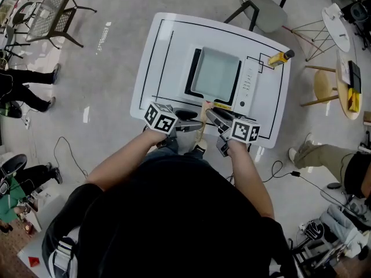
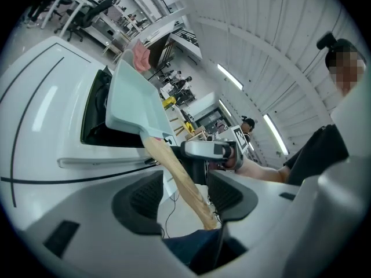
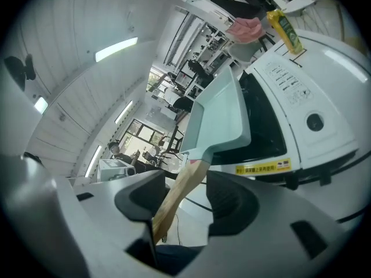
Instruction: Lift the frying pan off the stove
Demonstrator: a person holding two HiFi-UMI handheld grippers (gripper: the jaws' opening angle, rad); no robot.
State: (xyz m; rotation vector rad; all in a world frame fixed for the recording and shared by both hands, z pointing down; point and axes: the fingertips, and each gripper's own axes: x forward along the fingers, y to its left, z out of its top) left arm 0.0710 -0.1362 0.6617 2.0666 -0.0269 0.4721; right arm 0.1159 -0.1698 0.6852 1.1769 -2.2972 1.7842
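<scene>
Left gripper (image 2: 185, 197) and right gripper (image 3: 185, 200) gape unclamped around the tan wooden handle (image 2: 174, 172), so the pale-green square frying pan (image 1: 216, 73) apparently sits unlifted on the black-topped white stove (image 1: 248, 87).

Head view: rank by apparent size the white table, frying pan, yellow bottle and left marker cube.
1. white table
2. frying pan
3. left marker cube looks slightly bigger than the yellow bottle, but it sits nearer the camera, so unsure.
</scene>
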